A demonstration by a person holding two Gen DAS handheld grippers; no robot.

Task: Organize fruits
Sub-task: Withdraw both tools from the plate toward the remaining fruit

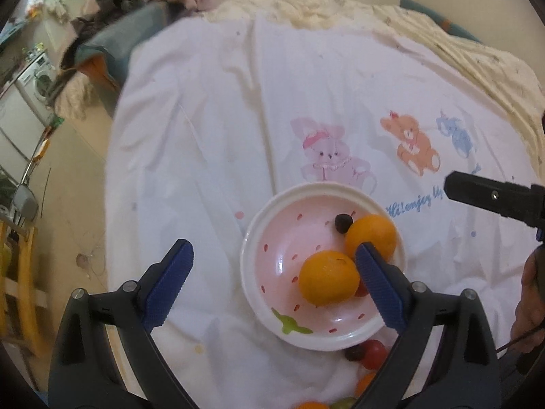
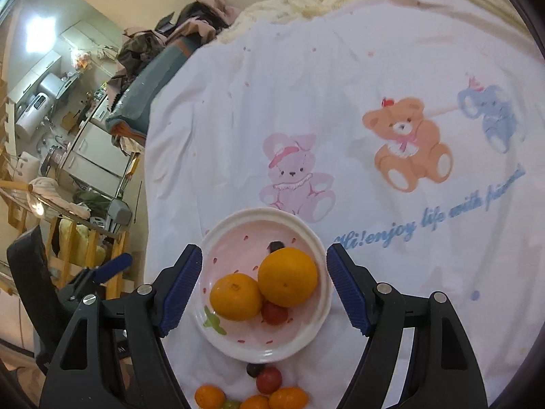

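A pink strawberry-pattern bowl sits on a white cartoon bedsheet. It holds two oranges, a dark grape and a red cherry tomato. My left gripper is open and empty, above the bowl's left side. My right gripper is open and empty, its fingers straddling the bowl. Loose fruit lies on the sheet in front of the bowl: a red tomato, a dark grape and small oranges.
The bed's left edge drops to the floor, with a wooden rack and kitchen clutter beyond. A pile of clothes lies at the bed's far left corner. The right gripper's body shows at the left view's right edge.
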